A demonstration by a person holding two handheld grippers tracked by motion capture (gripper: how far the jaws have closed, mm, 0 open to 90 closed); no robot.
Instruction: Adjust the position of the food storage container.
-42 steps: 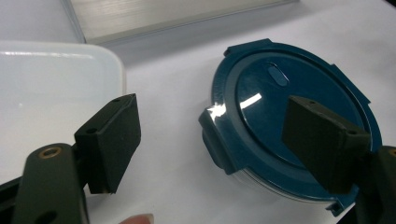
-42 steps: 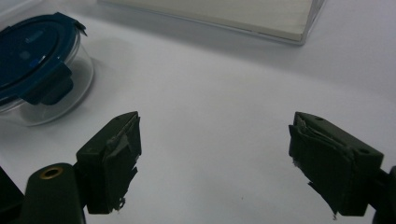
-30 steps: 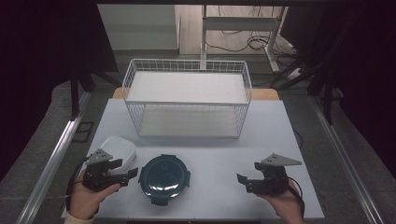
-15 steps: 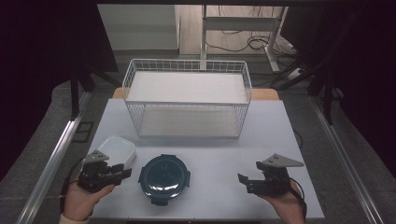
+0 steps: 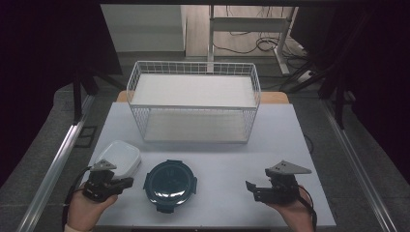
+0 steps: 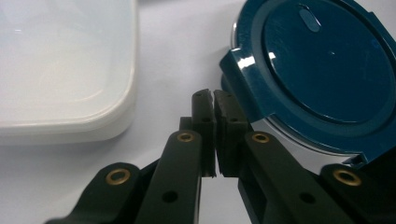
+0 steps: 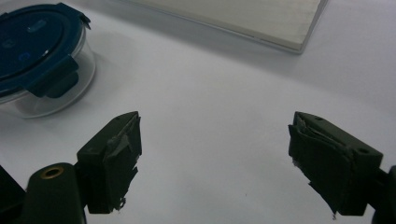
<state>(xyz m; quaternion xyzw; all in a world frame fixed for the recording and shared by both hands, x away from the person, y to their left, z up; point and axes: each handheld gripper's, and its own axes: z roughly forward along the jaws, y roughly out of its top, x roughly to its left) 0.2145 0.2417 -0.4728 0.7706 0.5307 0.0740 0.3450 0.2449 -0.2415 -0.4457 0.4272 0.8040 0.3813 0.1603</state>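
Nearest, the left gripper (image 6: 214,108) has just been closing and now pinches empty beside the round blue-lidded container (image 5: 169,182) at near centre, apparently readying a latch push, while the right gripper (image 7: 215,163) waits wide open, the wire basket (image 5: 193,103) beyond.

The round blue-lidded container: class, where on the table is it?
In the high view, the round blue-lidded container sits front and left of centre, right of the white lidded box, nearer the left gripper than the wire basket.
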